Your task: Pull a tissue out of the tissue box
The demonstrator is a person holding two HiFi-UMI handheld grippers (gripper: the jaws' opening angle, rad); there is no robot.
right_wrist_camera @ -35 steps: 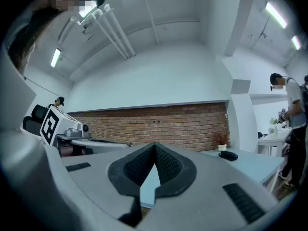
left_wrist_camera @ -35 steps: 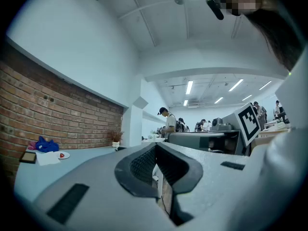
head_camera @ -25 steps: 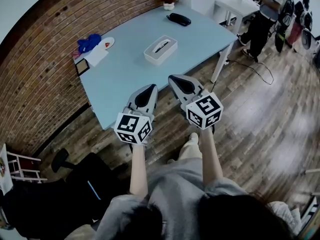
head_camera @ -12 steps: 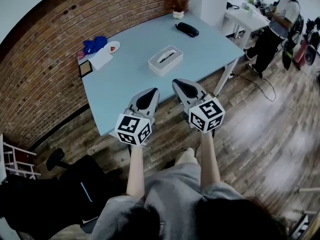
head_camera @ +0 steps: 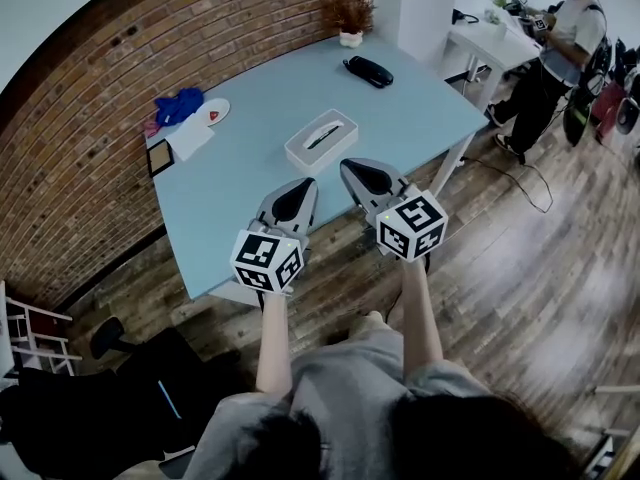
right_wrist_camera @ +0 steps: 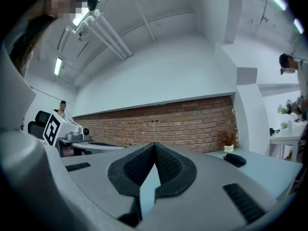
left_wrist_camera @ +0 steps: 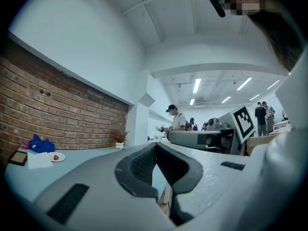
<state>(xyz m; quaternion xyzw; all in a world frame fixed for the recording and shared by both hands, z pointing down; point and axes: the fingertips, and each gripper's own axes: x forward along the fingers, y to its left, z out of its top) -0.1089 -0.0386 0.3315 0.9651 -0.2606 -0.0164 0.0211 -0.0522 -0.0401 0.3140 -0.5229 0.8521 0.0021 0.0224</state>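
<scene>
1. The tissue box (head_camera: 321, 141) is white, low and oblong. It lies flat near the middle of the pale blue table (head_camera: 240, 198), with its top slot facing up. It stands well apart from the black pouch (head_camera: 368, 70) and the potted plant (head_camera: 350, 20) at the far end.
2. The slot reads as a dark slit with a pale streak in it. It is too small to tell whether a tissue stands proud of the opening.
3. The left gripper (head_camera: 300, 186) is held in the air by the table's near edge, short of the box and not touching it. In the left gripper view its jaws meet at the tips (left_wrist_camera: 155, 146) with nothing between them.
4. The right gripper (head_camera: 352, 167) is alongside it, also short of the box. Its tips are pressed together (right_wrist_camera: 154, 146) and it is empty too.
5. Handling, as a judgement:
   - The tissue is likely thin, limp and easy to tear. A light pinch on the raised fold at the middle of the slot should suit it, followed by a straight upward draw.
   - The jaws need to part before they reach the slot.
6. The box looks light, probably card or thin plastic. It may lift or skid with the pull, so the free gripper could press down on one end of the lid, clear of the slot.
</scene>
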